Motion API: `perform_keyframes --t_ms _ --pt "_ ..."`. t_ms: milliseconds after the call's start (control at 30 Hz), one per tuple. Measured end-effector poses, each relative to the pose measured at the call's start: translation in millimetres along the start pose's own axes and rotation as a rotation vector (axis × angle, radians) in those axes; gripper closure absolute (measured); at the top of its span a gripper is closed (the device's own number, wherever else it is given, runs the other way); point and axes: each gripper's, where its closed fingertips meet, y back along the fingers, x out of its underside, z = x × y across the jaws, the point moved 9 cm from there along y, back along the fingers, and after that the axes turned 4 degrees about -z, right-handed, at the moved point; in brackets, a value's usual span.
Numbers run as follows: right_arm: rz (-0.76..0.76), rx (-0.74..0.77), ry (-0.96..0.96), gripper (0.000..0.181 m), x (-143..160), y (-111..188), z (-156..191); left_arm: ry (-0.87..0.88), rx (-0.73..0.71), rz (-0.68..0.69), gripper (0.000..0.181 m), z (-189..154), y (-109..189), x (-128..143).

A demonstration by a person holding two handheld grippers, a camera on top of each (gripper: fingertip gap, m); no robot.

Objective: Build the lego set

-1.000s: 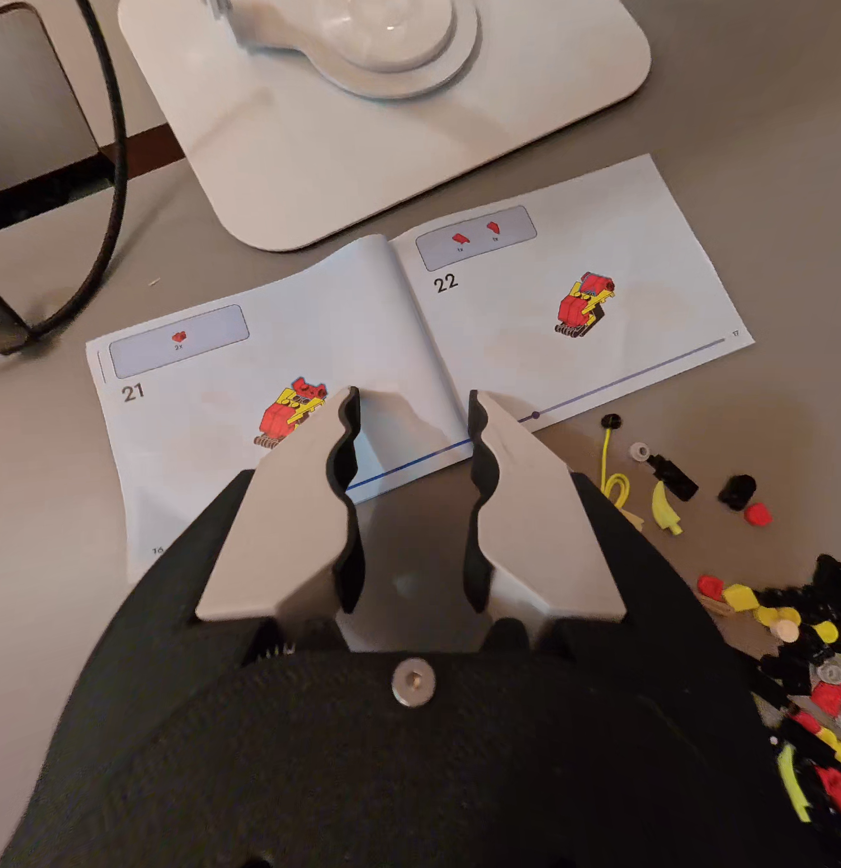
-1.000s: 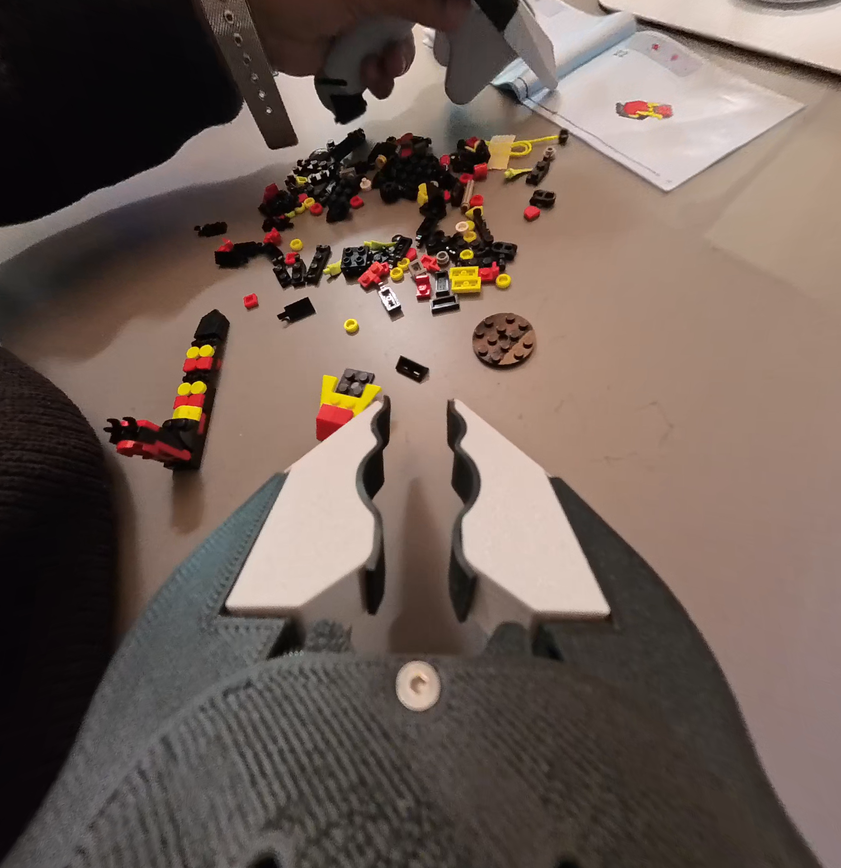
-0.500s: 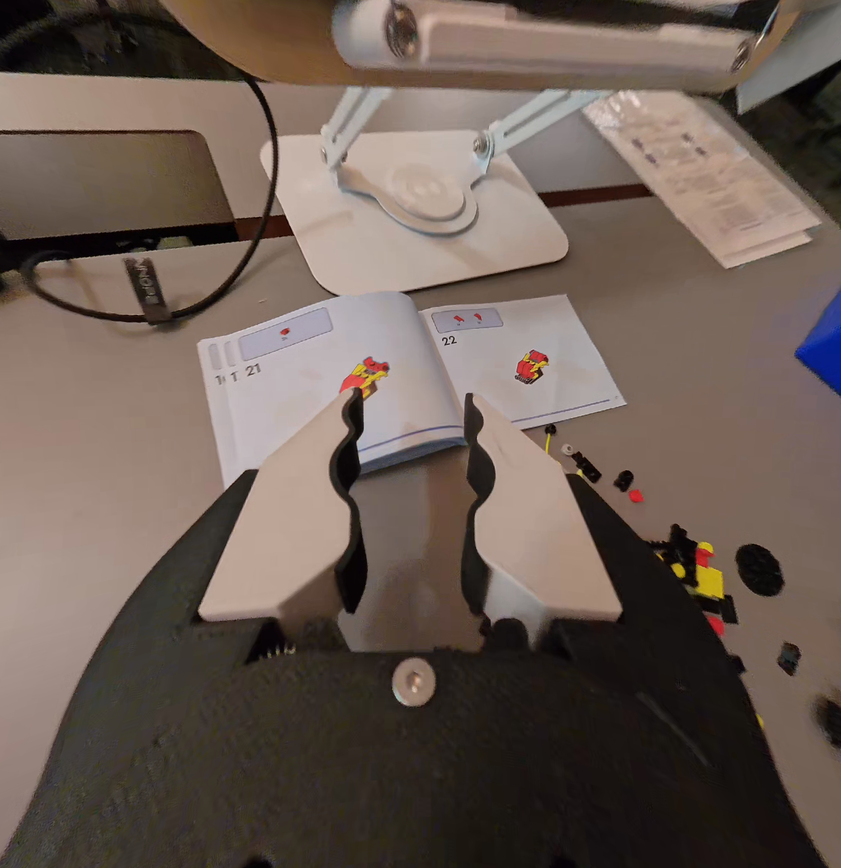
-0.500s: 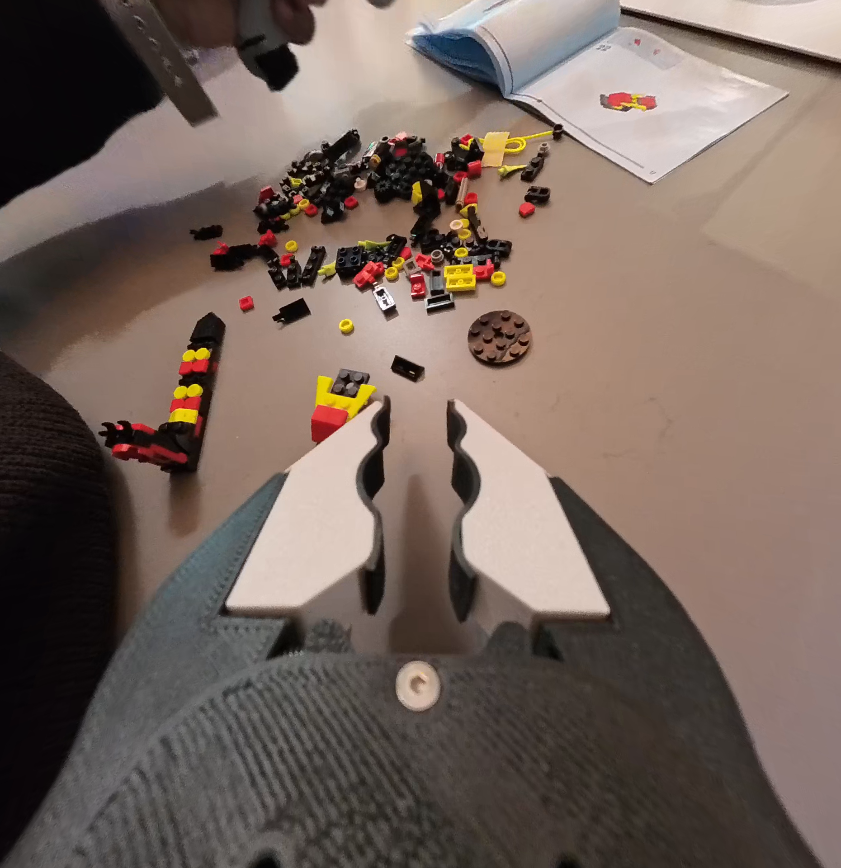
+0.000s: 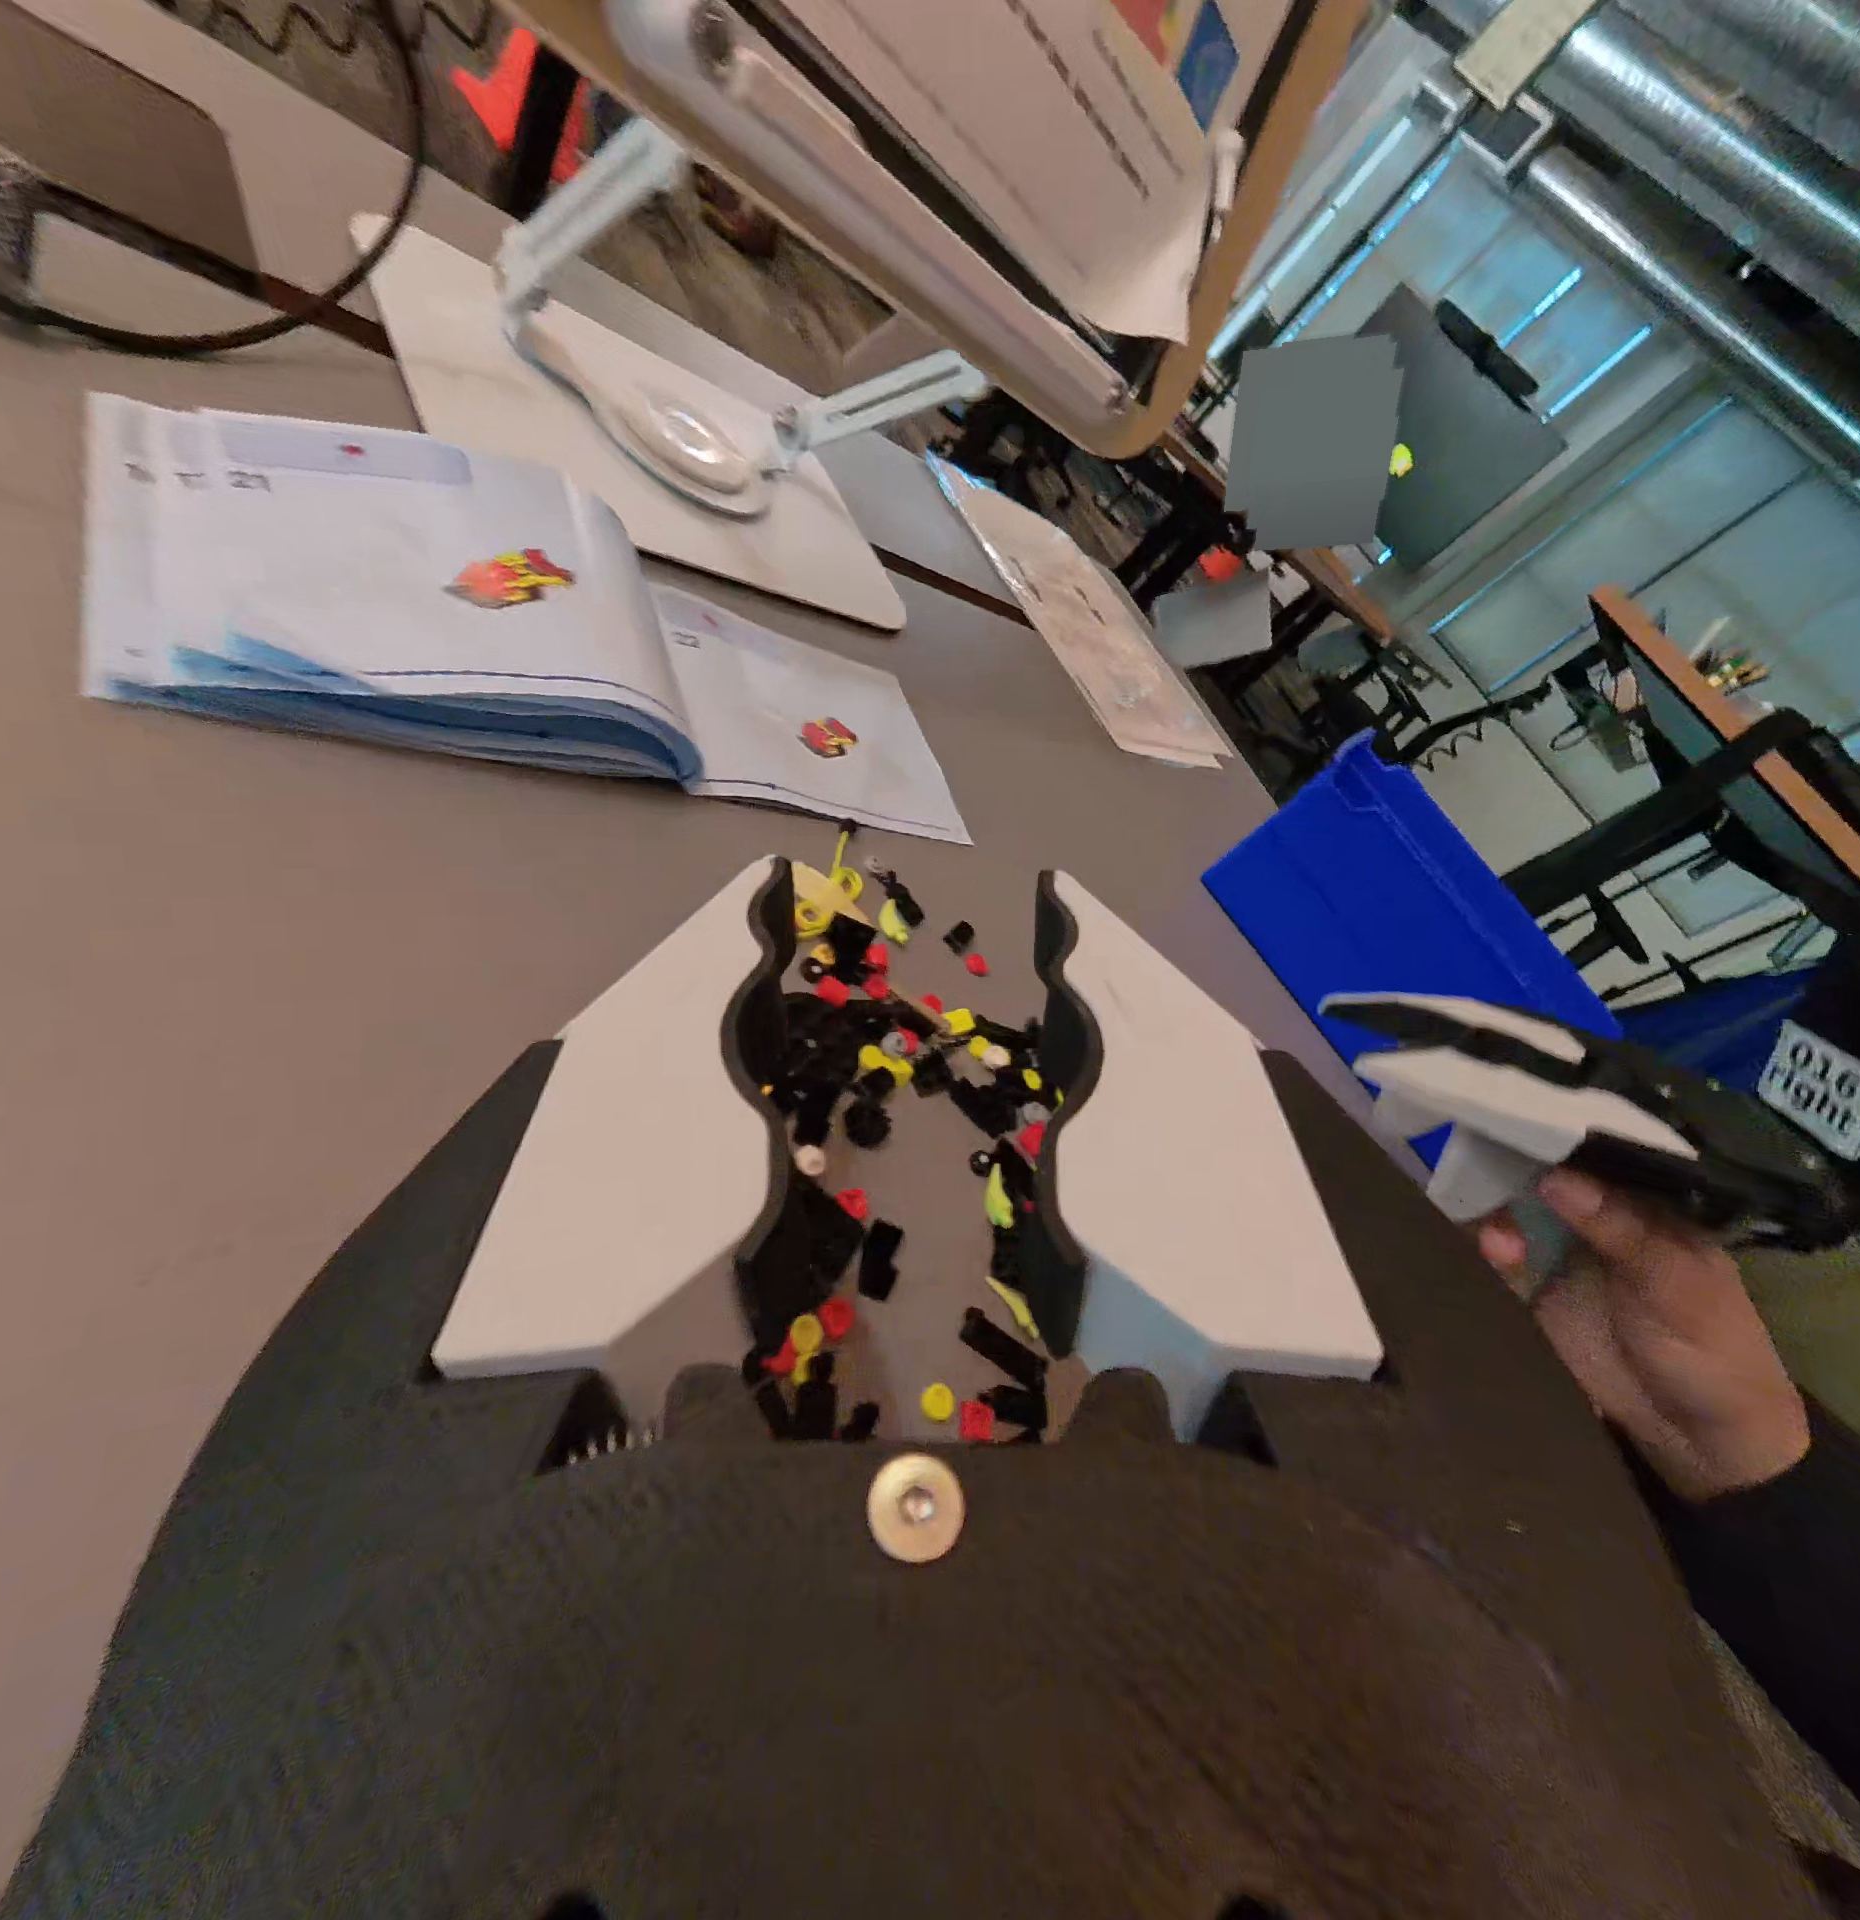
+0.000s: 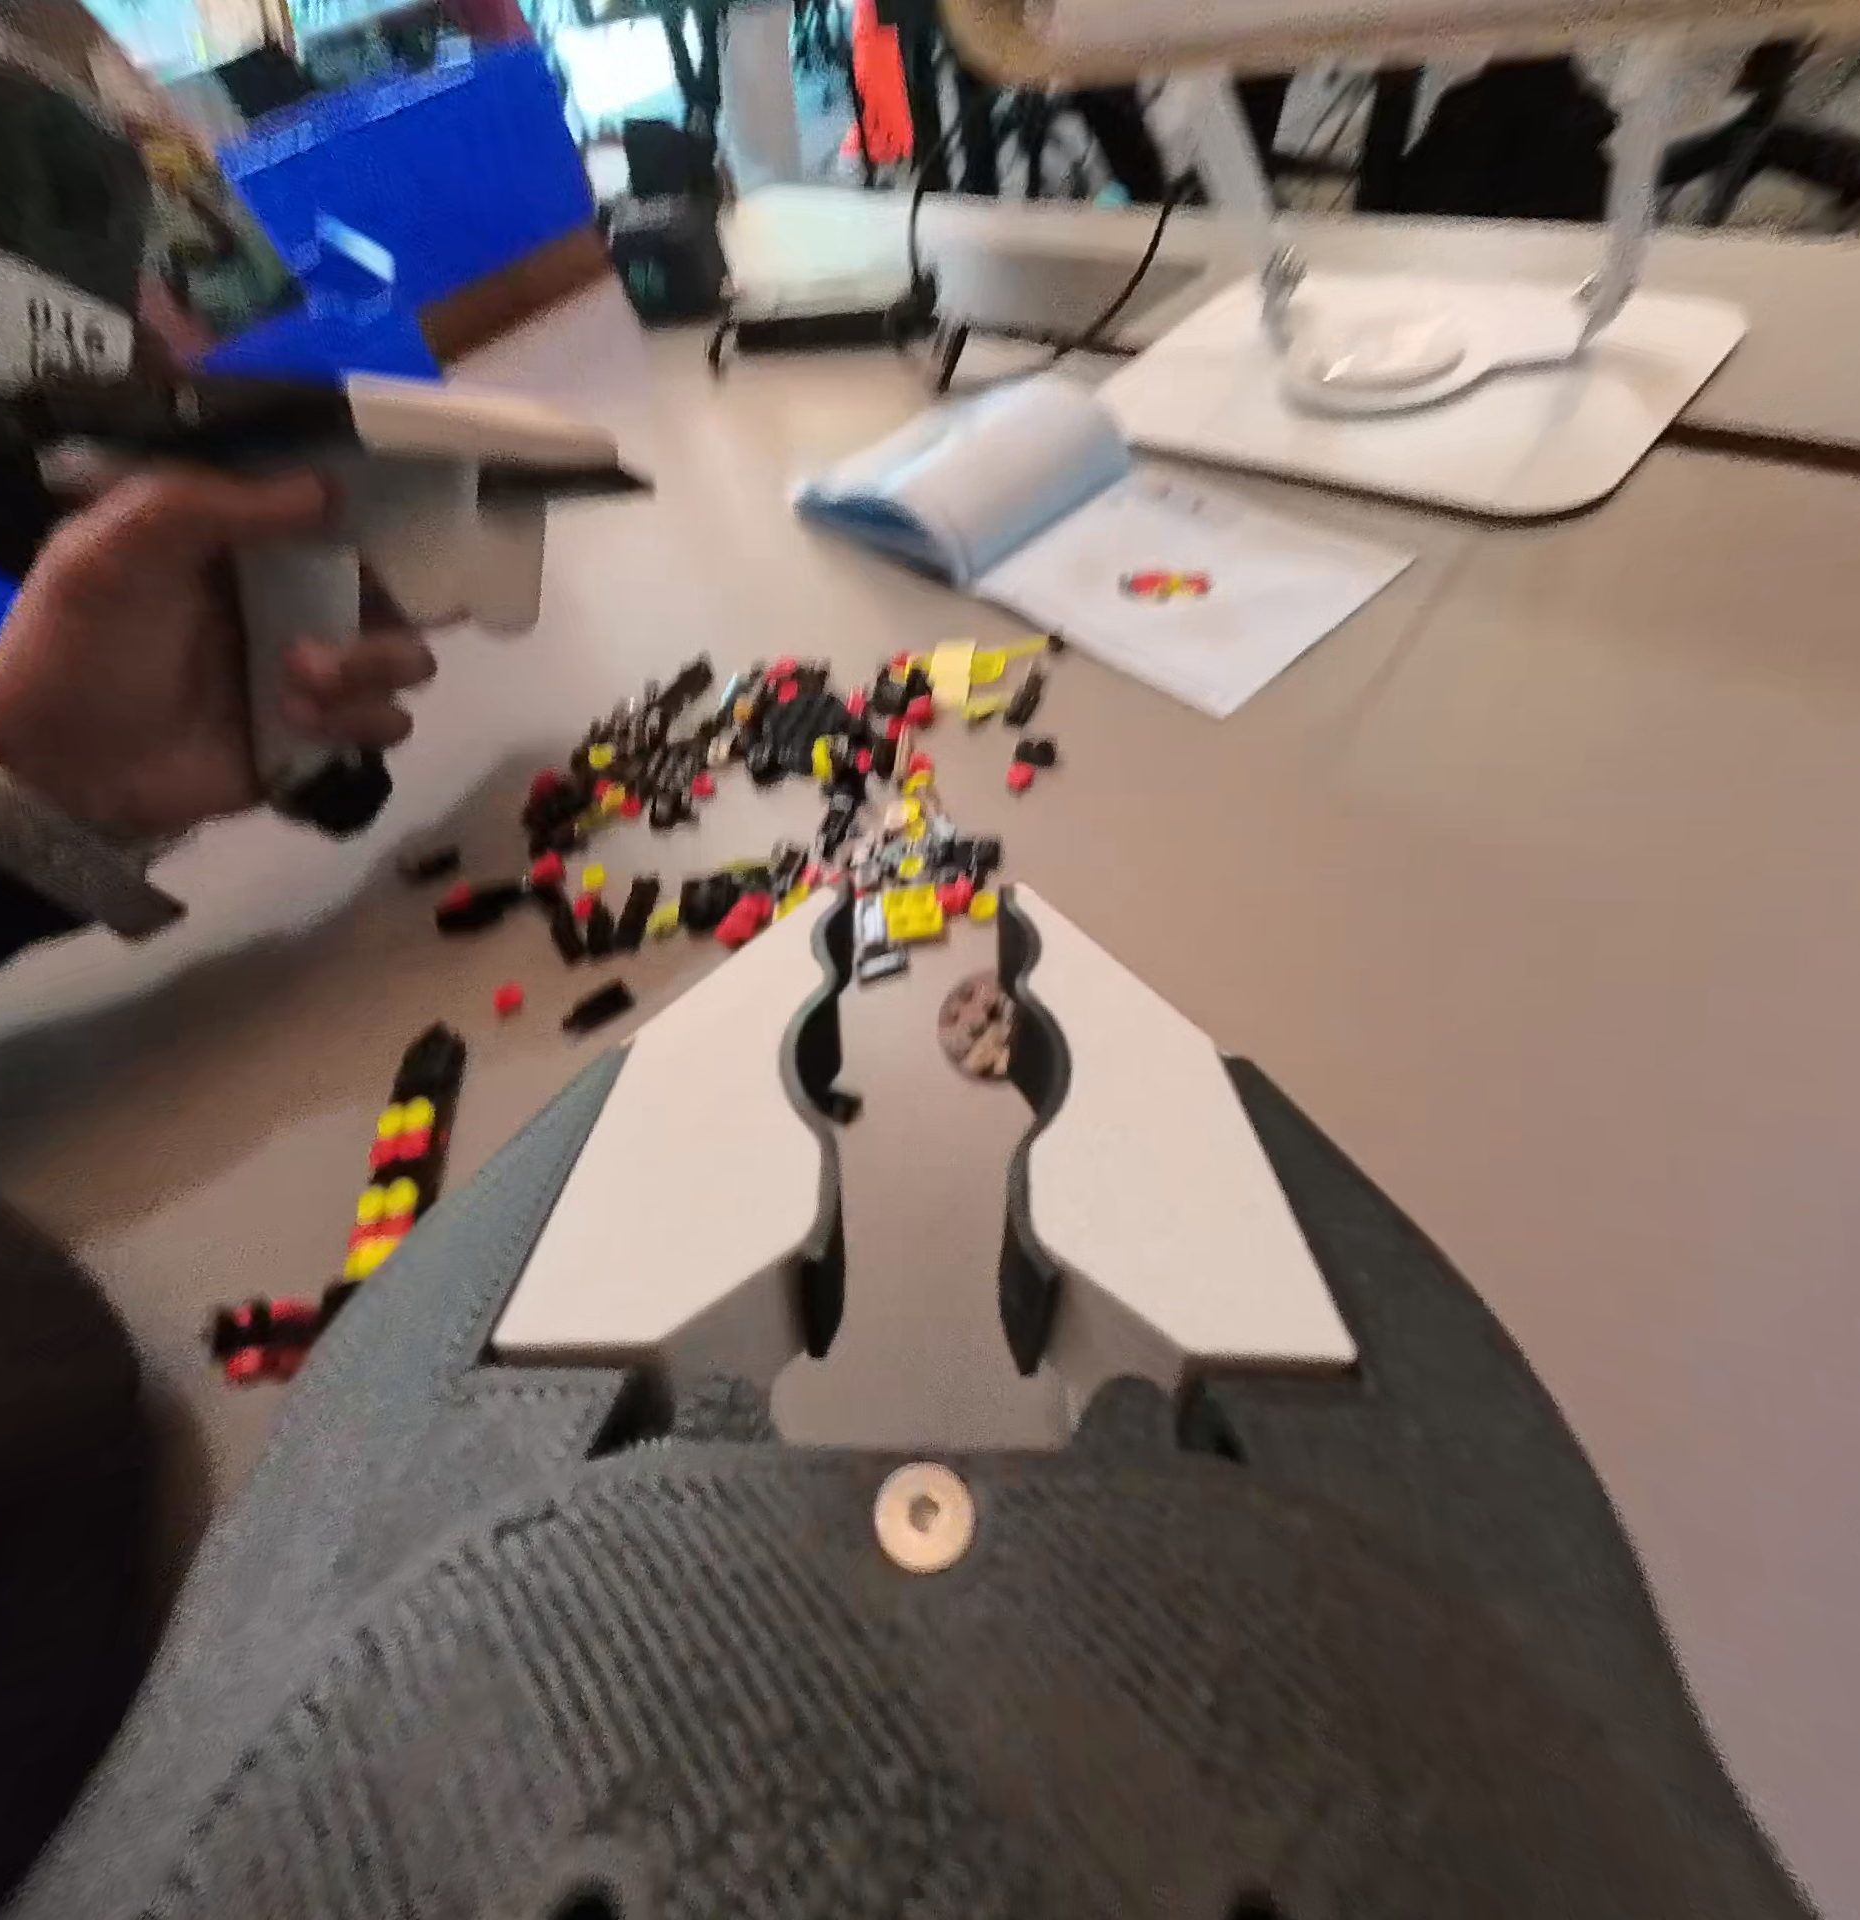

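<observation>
Dozens of loose black, red and yellow Lego pieces (image 5: 895, 1122) lie scattered on the grey table (image 5: 282, 1039), seen in the left wrist view through the gap of the left gripper (image 5: 905, 904), whose two fingers stand apart and hold nothing. Beyond the pile, an open instruction booklet (image 5: 386, 603) lies flat. Behind the booklet sits the white base of a monitor stand (image 5: 760, 530), and to the booklet's right a blue bin (image 5: 1425, 894) stands at the table's edge. A hand (image 5: 1653, 1340) to the right of the pile carries the right gripper (image 5: 1352, 1039), clear of the table.

In the blurred right wrist view, the right gripper (image 6: 915, 899) is likewise parted and empty above the near edge of the pile (image 6: 760, 790). A brown round plate (image 6: 976, 1023) shows between its fingers. To the left of the pile lies a partly built black, red and yellow strip (image 6: 396, 1174). The booklet (image 6: 1092, 520) lies beyond the pile, and the left gripper (image 6: 614, 462), held in a hand (image 6: 147, 665), hangs over the pile's left side.
</observation>
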Motion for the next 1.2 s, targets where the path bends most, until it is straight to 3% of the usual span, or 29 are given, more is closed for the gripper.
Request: perform_keyframes --t_ms 100,300,500,1200 --pt "-0.074 0.033 -0.027 0.151 -14 -3 -1 -0.094 -0.012 0.036 0.121 -15 -6 1" --pt "-0.095 0.067 0.016 0.150 -15 -5 0 -0.300 -0.079 0.060 0.119 -7 7 1" --pt "0.047 0.100 0.219 0.151 -3 2 6 -0.266 -0.001 0.101 0.123 -6 6 7" --pt "-0.020 0.003 0.117 0.151 -6 3 17 -0.292 -0.020 0.158 0.136 -1 -2 19"
